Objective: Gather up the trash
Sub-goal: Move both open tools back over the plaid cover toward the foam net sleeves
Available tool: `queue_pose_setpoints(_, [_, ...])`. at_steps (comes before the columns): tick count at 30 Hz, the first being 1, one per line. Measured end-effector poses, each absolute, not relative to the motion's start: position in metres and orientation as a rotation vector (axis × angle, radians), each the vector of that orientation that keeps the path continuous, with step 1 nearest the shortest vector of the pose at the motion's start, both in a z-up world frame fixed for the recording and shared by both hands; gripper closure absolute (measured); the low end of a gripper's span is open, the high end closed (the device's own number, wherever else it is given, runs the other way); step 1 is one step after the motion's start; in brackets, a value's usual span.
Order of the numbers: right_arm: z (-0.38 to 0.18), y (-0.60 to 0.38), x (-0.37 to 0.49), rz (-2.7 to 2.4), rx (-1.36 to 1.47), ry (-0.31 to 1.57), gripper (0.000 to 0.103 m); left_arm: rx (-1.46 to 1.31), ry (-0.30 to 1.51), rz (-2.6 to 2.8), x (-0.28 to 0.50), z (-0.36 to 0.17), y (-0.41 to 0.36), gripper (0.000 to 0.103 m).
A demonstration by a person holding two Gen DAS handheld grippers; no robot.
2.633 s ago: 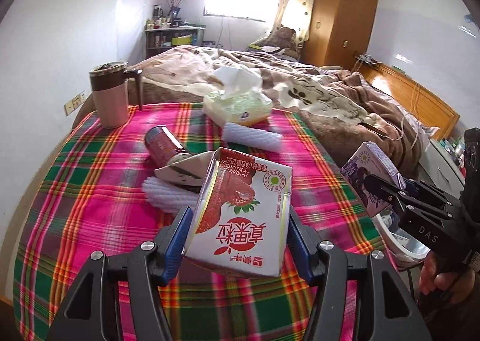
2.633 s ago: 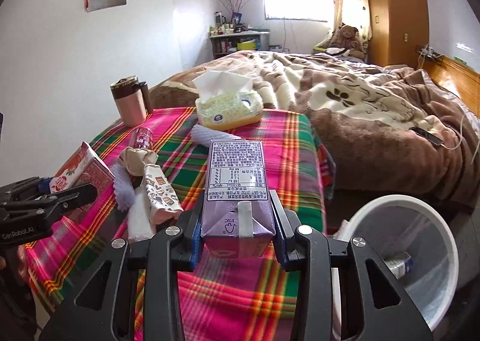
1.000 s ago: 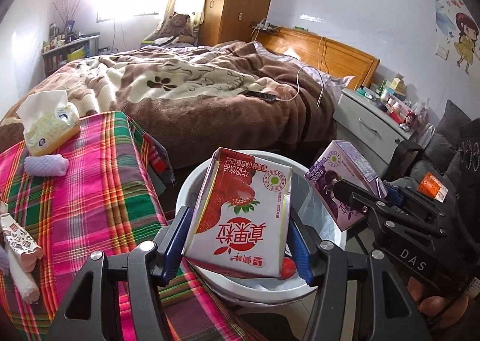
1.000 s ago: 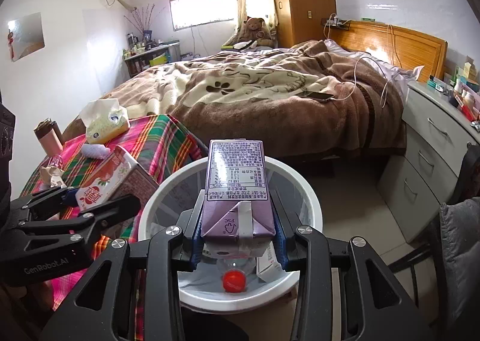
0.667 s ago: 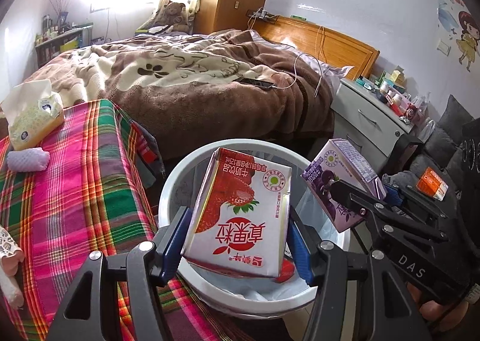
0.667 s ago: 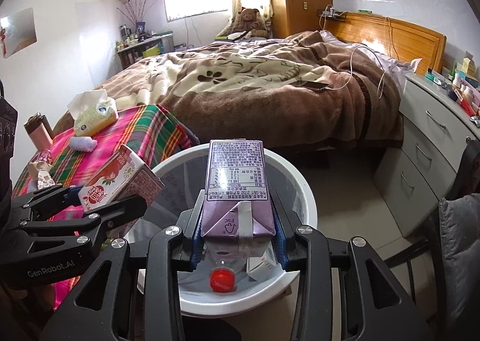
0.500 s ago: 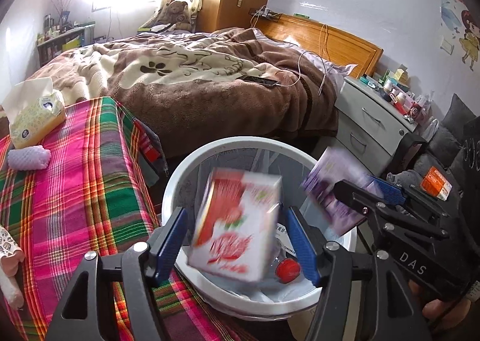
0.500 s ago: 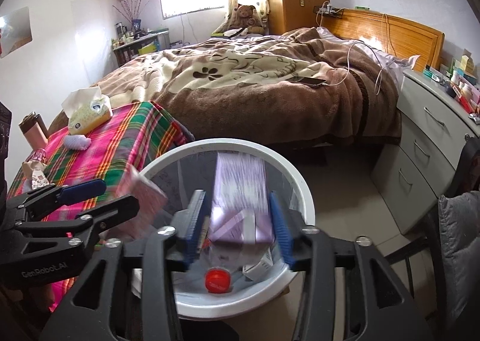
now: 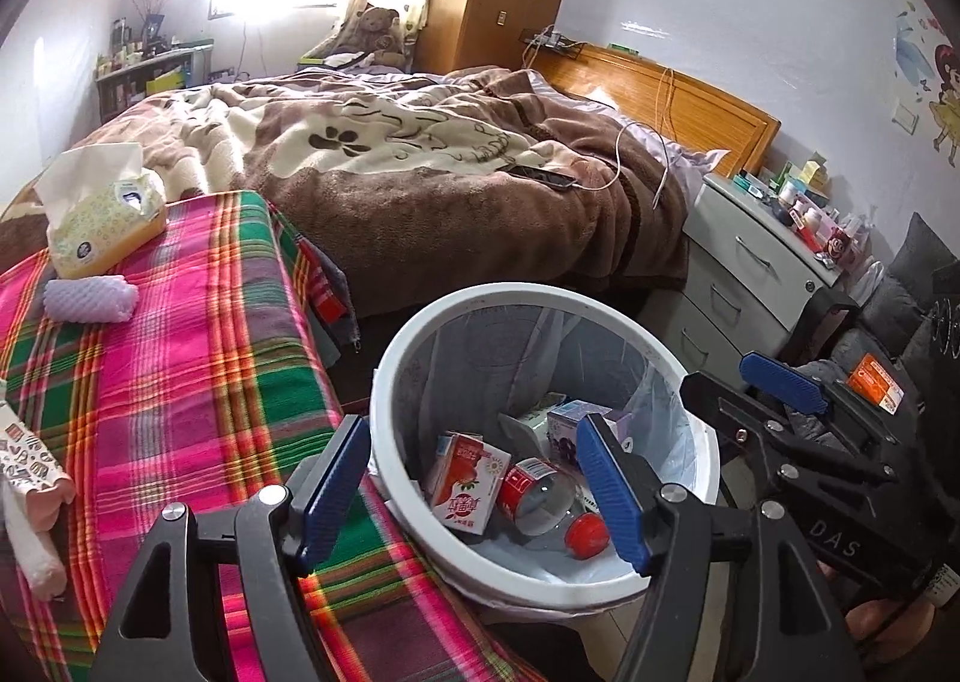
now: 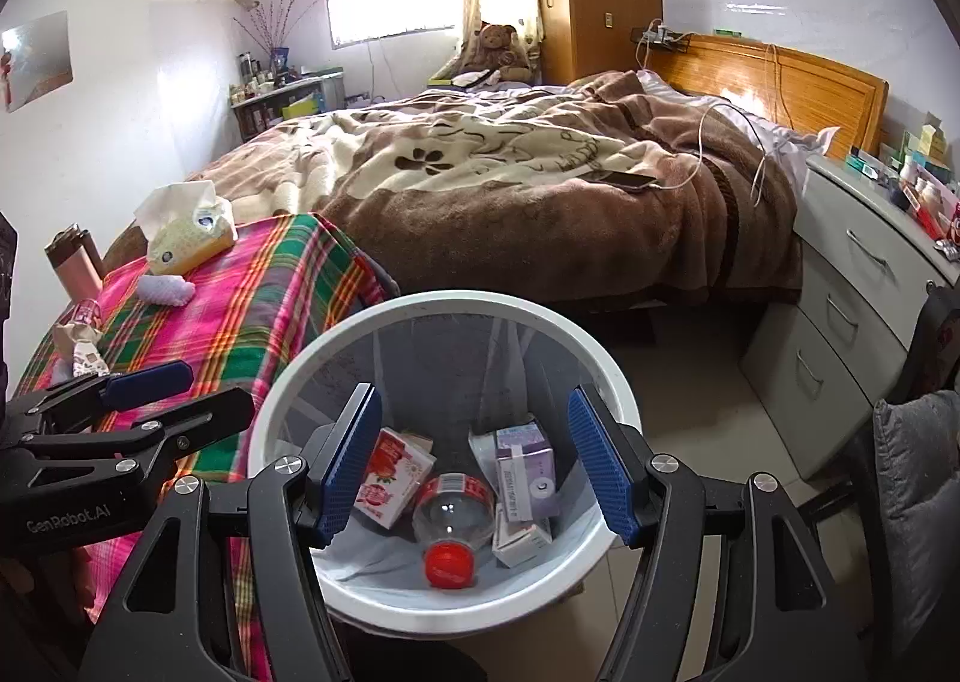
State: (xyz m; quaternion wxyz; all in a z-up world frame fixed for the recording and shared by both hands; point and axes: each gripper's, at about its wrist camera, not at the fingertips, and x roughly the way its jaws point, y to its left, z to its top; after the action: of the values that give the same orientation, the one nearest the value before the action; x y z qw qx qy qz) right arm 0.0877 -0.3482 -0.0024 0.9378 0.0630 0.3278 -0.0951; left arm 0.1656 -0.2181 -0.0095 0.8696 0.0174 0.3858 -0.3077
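A white round trash bin (image 9: 396,364) (image 10: 282,382) stands on the floor beside the table. Inside lie the red strawberry carton (image 9: 465,482) (image 10: 393,475), the purple carton (image 9: 570,421) (image 10: 525,463) and a clear bottle with a red cap (image 9: 549,502) (image 10: 453,520). My left gripper (image 9: 474,487) is open and empty above the bin's near rim. My right gripper (image 10: 474,457) is open and empty over the bin, and also shows in the left wrist view (image 9: 744,382). A patterned wrapper (image 9: 24,457) (image 10: 84,355) and a lilac foam sleeve (image 9: 90,298) (image 10: 165,287) lie on the plaid table.
The plaid-covered table (image 9: 198,358) (image 10: 252,286) holds a tissue box (image 9: 99,220) (image 10: 189,235), a pink mug (image 10: 72,262) and a small can (image 10: 87,313). A bed with a brown blanket (image 9: 420,153) lies behind. A grey drawer unit (image 9: 750,274) (image 10: 852,286) stands at right.
Both grippers have opened over the bin. The strawberry carton and the purple carton have dropped out of them and now lie inside the bin.
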Motion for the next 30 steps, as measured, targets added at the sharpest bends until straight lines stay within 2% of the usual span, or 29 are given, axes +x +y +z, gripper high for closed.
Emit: queue_pose_setpoints(30, [0.003, -0.264, 0.106, -0.016, 0.094, 0.639, 0.037, -0.074, 0.719, -0.345, 0.159, 0.009, -0.059, 0.032])
